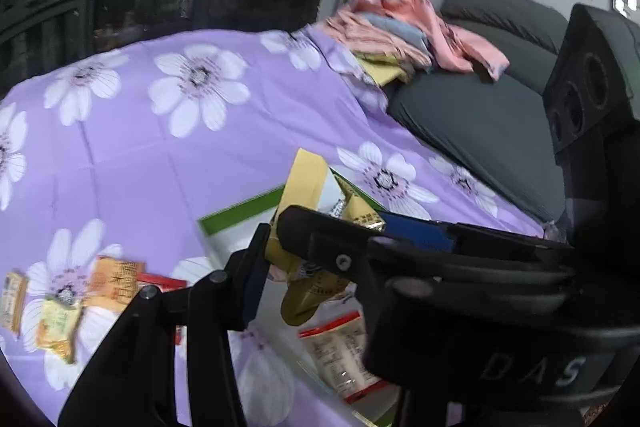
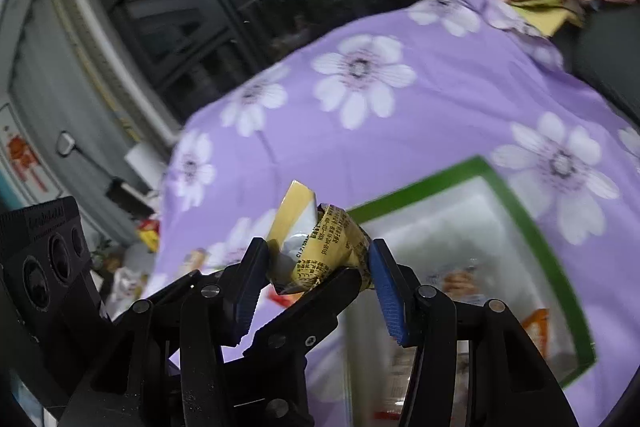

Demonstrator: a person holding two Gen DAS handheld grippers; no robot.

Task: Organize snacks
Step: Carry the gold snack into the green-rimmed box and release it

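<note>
Snacks: both grippers pinch one yellow snack packet [image 2: 320, 247] in their jaws, lifted above the clear bag [image 2: 520, 219] on the purple cloth [image 2: 400, 147]. Next, I think, it drops into that bag.

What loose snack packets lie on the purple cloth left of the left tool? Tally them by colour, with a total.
Tan packet: 1
Yellow packet: 1
Orange packet: 1
Red packet, partly hidden: 1
Total: 4
</note>
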